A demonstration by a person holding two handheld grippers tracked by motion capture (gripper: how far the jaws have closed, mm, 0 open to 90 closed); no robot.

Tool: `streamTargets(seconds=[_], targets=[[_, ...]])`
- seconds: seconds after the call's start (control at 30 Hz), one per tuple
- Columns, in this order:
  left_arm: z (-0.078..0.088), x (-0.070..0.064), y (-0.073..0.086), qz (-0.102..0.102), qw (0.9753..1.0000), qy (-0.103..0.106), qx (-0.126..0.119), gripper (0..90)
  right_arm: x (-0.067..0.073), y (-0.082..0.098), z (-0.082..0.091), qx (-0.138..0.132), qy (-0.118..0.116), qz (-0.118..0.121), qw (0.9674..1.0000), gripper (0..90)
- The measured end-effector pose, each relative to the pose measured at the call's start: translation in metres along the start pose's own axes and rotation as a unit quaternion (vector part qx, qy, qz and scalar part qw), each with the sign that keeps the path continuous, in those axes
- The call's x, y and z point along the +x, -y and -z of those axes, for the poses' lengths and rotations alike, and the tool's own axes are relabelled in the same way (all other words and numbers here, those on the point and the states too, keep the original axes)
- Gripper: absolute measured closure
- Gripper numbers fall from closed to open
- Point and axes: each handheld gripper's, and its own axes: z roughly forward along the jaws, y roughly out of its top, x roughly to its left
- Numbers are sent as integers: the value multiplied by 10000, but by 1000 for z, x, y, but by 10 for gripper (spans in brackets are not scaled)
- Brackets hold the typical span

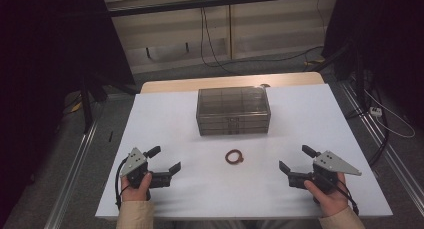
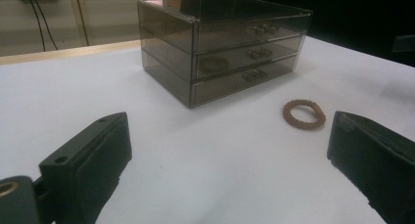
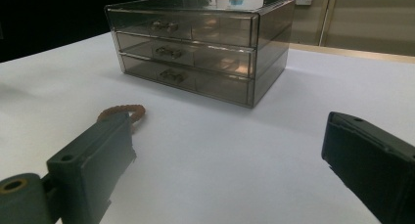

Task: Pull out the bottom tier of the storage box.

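— Where is the brown ring (image 1: 234, 156)?

— Flat on the white table (image 1: 165, 119), in front of the smoky drawer box (image 1: 233, 110), between the two grippers and well apart from both.

— And the fingers?

— The left gripper (image 1: 165, 159) has its jaws spread wide with nothing in them. The right gripper (image 1: 297, 159) is the same, jaws parted and empty, the ring lying beyond its fingertips.

1 camera is looking down from above the near edge of the table (image 1: 165, 114). The other 2 are sitting low near the tabletop, looking far-ward from the near left and near right corners, both sharing the drawer box (image 2: 222, 48) and brown ring (image 2: 304, 114).
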Motion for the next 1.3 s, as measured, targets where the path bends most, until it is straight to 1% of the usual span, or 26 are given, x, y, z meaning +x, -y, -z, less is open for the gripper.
streamTargets(seconds=[0.1,0.2,0.27,0.47,0.53,0.7,0.73,0.9,1.03,1.1,1.2,1.23,1.3], targets=[[0,0,0,-19,10000,0,18,27,0,0,0,11,0,-20,10000,44],[1,0,0,-39,10000,-7,16,27,0,-1,0,11,4,63,10000,43],[2,0,0,-60,10000,-1,18,27,1,-2,-1,-10,0,54,10000,43],[1,0,0,-15,10000,4,-1,27,2,-3,-3,51,-39,91,9999,44],[1,0,0,-29,10000,19,-5,27,2,-3,-4,52,-43,93,9999,44],[-1,-1,0,-21,10000,33,-8,28,3,-4,-7,135,-12,121,9998,43],[-1,-1,0,-29,10000,24,13,28,4,-6,-9,161,-7,87,9998,43],[-1,-2,0,-42,10000,39,21,28,8,-10,-14,218,-24,84,9997,54],[-2,-2,0,-37,10000,59,-9,28,12,-15,-24,330,-52,178,9993,56],[-1,-2,-1,-38,10000,51,2,28,13,-15,-26,373,-55,207,9991,58],[-1,-2,-1,-47,10000,65,1,28,15,-18,-32,382,-100,236,9989,60],[-1,-2,0,-25,10000,68,-20,28,15,-18,-32,382,-100,236,9989,60],[-1,-2,-1,-46,10000,79,0,28,15,-19,-33,386,-93,212,9990,61]])
